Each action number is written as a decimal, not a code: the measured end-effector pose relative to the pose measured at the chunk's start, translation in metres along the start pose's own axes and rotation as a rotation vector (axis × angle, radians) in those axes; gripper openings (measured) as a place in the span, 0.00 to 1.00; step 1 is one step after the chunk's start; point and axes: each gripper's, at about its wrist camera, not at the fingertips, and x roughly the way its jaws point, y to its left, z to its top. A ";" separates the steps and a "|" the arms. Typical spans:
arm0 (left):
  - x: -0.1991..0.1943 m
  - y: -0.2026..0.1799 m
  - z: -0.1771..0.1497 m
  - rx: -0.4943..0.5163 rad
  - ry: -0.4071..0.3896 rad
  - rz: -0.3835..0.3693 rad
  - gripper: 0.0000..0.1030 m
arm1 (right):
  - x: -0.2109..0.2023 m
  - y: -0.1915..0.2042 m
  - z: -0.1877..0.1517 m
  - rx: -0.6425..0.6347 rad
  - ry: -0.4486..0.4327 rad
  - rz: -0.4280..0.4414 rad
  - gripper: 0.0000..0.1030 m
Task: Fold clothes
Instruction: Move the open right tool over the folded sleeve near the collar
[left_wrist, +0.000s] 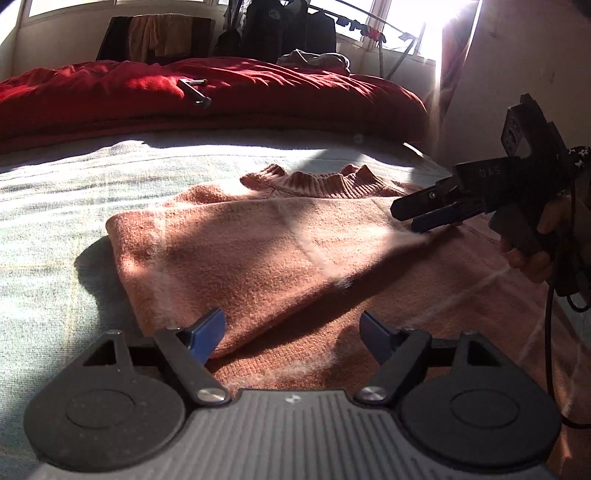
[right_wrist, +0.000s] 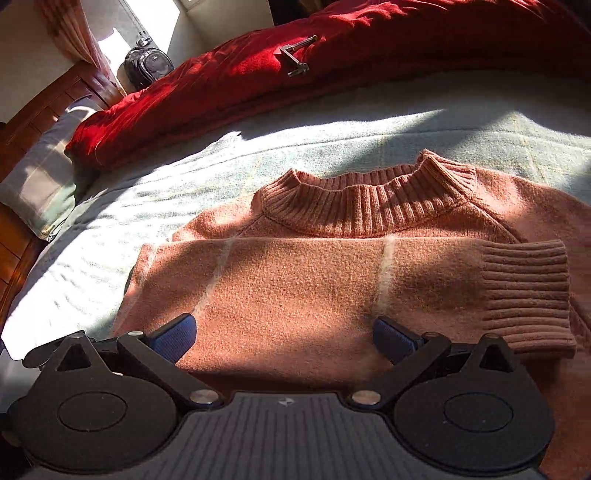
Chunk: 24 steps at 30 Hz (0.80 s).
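A salmon-pink knit sweater (left_wrist: 258, 254) with a ribbed collar (right_wrist: 369, 206) lies flat on a pale green blanket (left_wrist: 55, 206). One sleeve is folded across the chest, its ribbed cuff (right_wrist: 524, 291) lying to the right in the right wrist view. My left gripper (left_wrist: 291, 334) is open, low over the sweater's near edge, holding nothing. My right gripper (right_wrist: 284, 338) is open just above the folded sleeve. It also shows in the left wrist view (left_wrist: 424, 212) at the sweater's right side.
A red duvet (left_wrist: 221, 92) is heaped at the far side of the bed, with a small metal tool (left_wrist: 194, 90) on it. A pillow (right_wrist: 40, 177) and wooden headboard (right_wrist: 22, 122) lie left. Hanging clothes (left_wrist: 288, 26) and bright windows stand behind.
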 end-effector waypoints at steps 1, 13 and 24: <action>-0.003 -0.002 0.002 0.014 -0.011 -0.010 0.78 | -0.006 -0.006 0.000 0.013 -0.009 -0.026 1.00; 0.019 -0.010 0.009 0.015 0.056 -0.034 0.79 | -0.010 0.009 -0.010 0.045 0.017 0.089 1.00; -0.014 -0.026 0.006 -0.085 0.026 0.082 0.79 | 0.001 0.027 -0.048 -0.196 0.078 0.029 1.00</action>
